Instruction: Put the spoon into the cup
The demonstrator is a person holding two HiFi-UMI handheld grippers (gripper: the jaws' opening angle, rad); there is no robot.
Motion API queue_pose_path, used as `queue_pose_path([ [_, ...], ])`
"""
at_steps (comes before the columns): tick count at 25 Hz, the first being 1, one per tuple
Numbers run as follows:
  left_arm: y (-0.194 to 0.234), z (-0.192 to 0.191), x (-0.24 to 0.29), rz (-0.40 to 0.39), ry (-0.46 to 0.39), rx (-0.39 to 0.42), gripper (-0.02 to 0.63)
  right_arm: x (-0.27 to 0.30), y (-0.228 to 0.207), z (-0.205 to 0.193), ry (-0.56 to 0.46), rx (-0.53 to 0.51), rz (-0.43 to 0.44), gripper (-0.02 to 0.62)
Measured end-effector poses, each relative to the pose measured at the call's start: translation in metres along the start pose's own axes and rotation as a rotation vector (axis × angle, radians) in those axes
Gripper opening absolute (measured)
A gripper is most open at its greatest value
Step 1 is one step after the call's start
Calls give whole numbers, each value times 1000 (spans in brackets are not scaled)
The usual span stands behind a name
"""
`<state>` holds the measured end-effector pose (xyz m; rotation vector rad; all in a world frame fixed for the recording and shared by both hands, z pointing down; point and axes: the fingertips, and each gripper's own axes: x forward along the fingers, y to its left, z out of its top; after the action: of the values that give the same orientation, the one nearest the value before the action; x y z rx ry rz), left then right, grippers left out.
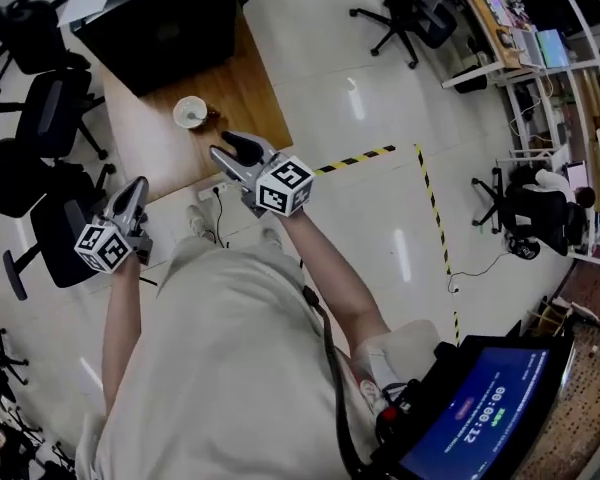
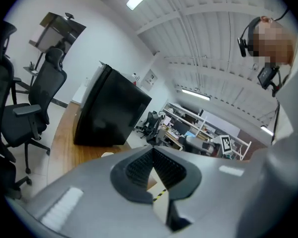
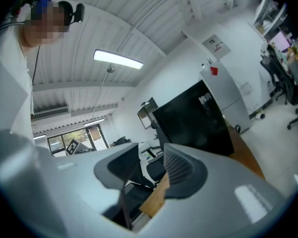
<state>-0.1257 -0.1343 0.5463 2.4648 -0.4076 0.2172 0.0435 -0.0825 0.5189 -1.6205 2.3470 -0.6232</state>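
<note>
Your right gripper (image 1: 222, 145) stood open and empty, the cup (image 1: 190, 112) just ahead of it on the table (image 1: 250, 93); your left gripper (image 1: 138, 186), closed on nothing, hung farther back; the spoon couldn't be made out

A small round white cup (image 1: 190, 112) stood upright on the brown wooden worktop (image 1: 245, 93), near its front edge and just in front of a large black box (image 1: 165, 23). Its mouth faced up, pale inside. The picture was too small to tell whether the spoon lay inside it.
</note>
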Motion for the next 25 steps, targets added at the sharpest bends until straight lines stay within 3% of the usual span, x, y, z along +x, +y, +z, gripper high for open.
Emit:
queue_pose_path([
  [3,-38,-4,14,-16,-43,-40,2,-33,-3,16,-25,-15,31,155],
  [8,-94,-28,32,-32,-48,-21,5,-95,-11,33,-68,-17,45,155],
  [14,-127,-64,40,46,-60,75,5,-158,-25,42,-72,-51,52,155],
  [25,-182,-106,3,193,-113,117,5,-243,-33,49,-86,-60,69,140],
])
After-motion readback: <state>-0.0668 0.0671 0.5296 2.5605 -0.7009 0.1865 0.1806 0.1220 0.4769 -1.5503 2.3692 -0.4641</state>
